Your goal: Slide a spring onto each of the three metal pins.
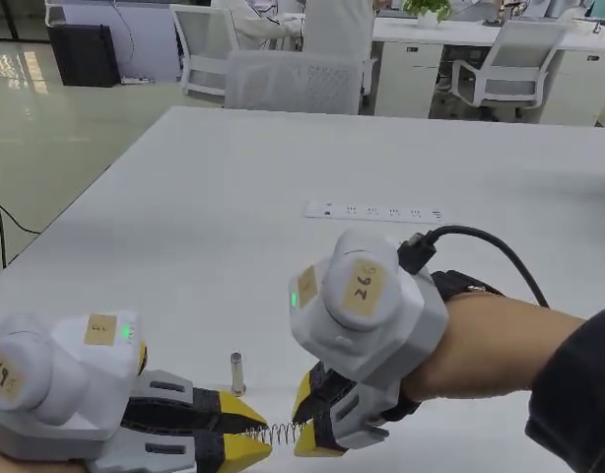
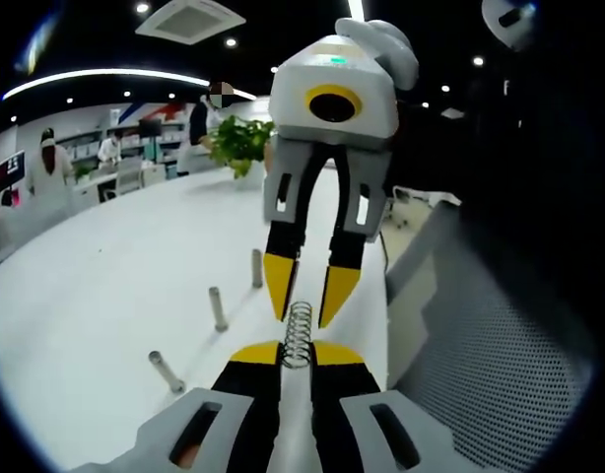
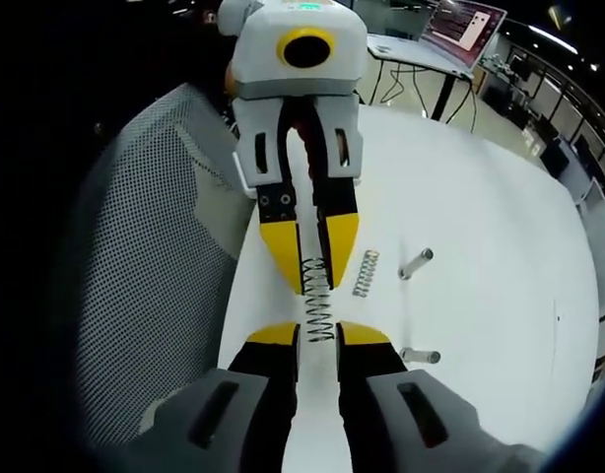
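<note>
A thin metal spring [image 1: 279, 432] hangs in the air between my two grippers, at the near edge of the white table [image 1: 283, 177]. My left gripper [image 1: 251, 436] is shut on one end of the spring [image 2: 298, 335], and my right gripper [image 1: 304, 426] is shut on the other end [image 3: 318, 301]. In the left gripper view its own tips [image 2: 296, 353] meet the right gripper [image 2: 306, 294] head on. Three short metal pins [image 2: 256, 268] [image 2: 217, 308] [image 2: 167, 371] stand on the table to the left. One pin [image 1: 236, 372] stands just behind the spring. A second spring [image 3: 366, 273] lies loose by two pins [image 3: 416, 262] [image 3: 421, 355].
A white power strip [image 1: 373, 211] lies mid-table. Office chairs [image 1: 293, 81] stand along the far side. A grey mesh chair back [image 3: 155, 276] sits close to the near table edge, beside the grippers.
</note>
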Available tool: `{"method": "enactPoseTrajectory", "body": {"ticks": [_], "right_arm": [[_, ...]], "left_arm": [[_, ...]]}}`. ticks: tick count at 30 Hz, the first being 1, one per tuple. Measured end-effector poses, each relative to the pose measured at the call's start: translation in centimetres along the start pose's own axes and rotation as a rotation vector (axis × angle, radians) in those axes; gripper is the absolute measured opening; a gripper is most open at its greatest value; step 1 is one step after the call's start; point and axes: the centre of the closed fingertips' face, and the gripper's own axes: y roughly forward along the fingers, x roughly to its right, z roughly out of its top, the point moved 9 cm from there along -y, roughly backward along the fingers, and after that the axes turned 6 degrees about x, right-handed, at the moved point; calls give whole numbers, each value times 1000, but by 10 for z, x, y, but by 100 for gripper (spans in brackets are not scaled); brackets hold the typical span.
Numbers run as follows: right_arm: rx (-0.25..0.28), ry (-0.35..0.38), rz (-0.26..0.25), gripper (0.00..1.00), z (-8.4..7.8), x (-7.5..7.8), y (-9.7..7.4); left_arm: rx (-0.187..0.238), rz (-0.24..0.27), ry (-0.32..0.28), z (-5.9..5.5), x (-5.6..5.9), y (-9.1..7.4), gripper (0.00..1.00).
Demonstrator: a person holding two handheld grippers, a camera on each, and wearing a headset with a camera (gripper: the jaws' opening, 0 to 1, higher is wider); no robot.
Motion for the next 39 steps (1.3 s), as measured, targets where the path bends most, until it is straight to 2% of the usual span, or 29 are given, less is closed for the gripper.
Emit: {"method": "enactPoseTrajectory", "body": {"ticks": [6, 11, 15, 24, 30, 39], "right_arm": [[-7, 11, -1, 12, -4, 0, 2], [-8, 15, 3, 11, -6, -1, 3], [-8, 16, 1, 11, -6, 0, 3], [6, 9, -9, 8, -3, 0, -1], [46, 14, -14, 8, 5, 1, -10], [79, 6, -8, 8, 14, -2, -12]], "left_arm": [[12, -8, 0, 3, 2, 0, 3], [51, -9, -7, 9, 2, -1, 3], [61, -11, -8, 11, 4, 0, 3], [57, -4, -10, 9, 4, 1, 3], [43, -3, -6, 7, 4, 2, 3], [26, -6, -1, 3, 3, 3, 3]]}}
